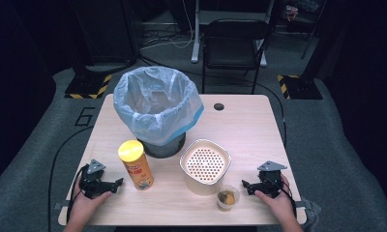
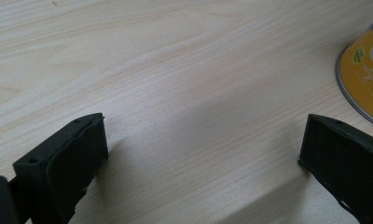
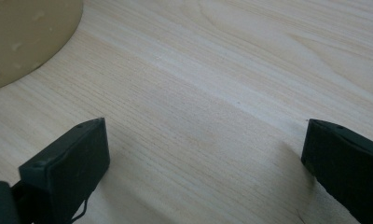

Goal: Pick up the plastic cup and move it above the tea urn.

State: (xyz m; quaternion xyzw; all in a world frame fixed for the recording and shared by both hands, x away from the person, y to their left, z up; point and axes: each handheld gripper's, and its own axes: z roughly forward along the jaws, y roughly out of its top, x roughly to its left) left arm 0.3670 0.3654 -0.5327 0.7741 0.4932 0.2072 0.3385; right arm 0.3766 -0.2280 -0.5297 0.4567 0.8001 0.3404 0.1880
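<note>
A yellow-lidded snack can (image 1: 136, 164) stands upright at the front left of the wooden table (image 1: 249, 130). Just right of centre sits a cream container with a perforated top (image 1: 205, 165), and a small clear cup of brown stuff (image 1: 227, 198) stands in front of it. My left gripper (image 1: 115, 187) rests on the table left of the can, pointing at it. In the left gripper view the gripper (image 2: 205, 135) is open over bare wood, the can (image 2: 362, 79) at the right edge. My right gripper (image 1: 246, 188) lies right of the cup. It (image 3: 203, 135) is open, with the cream container (image 3: 26, 32) at upper left.
A bin lined with a pale blue bag (image 1: 157, 106) stands at the back left of the table, behind the can. A cable hole (image 1: 218, 106) is near the far edge. A black chair (image 1: 232, 43) stands beyond the table.
</note>
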